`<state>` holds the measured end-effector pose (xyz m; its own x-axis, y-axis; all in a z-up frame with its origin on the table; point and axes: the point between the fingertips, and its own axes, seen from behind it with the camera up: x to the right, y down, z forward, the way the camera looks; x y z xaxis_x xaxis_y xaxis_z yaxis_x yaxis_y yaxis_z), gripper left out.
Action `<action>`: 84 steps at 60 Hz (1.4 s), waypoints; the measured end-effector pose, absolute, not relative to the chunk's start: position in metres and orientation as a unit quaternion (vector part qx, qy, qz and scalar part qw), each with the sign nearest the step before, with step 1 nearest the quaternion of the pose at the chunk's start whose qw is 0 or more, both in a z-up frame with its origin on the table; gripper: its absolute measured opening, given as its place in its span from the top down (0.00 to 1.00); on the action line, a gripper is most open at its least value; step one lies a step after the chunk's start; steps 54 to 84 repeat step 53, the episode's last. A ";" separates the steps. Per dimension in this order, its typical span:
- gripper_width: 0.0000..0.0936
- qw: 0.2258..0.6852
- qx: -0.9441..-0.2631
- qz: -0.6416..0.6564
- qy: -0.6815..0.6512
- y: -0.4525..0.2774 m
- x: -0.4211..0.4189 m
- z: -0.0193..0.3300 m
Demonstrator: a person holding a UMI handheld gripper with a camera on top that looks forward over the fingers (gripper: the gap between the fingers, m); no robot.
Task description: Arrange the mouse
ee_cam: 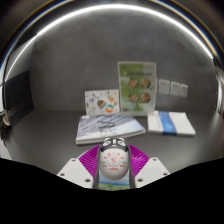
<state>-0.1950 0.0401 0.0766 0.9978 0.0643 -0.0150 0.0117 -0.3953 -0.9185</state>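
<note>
A white mouse [112, 162] with a black top and red printed marks sits between my two fingers, its nose pointing away from me. The purple pads [90, 160] press against both its sides. My gripper [112, 166] is shut on the mouse and holds it above the dark grey table [50, 140]. The mouse's underside and the fingertips are hidden below it.
Beyond the fingers lie a striped booklet [106, 126] and a white-and-blue box [172, 123]. Two printed cards stand against the back wall, a small one [101, 101] and a taller green one [138, 87]. White sockets [172, 88] are on the wall.
</note>
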 end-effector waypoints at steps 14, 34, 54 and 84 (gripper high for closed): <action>0.56 0.480 -0.877 -0.002 -0.025 0.030 -0.239 0.007; 0.20 0.448 -0.894 0.028 -0.021 0.019 -0.240 -0.001; 0.09 0.469 -0.881 0.061 -0.020 -0.061 -0.140 0.041; 0.09 0.469 -0.881 0.061 -0.020 -0.061 -0.140 0.041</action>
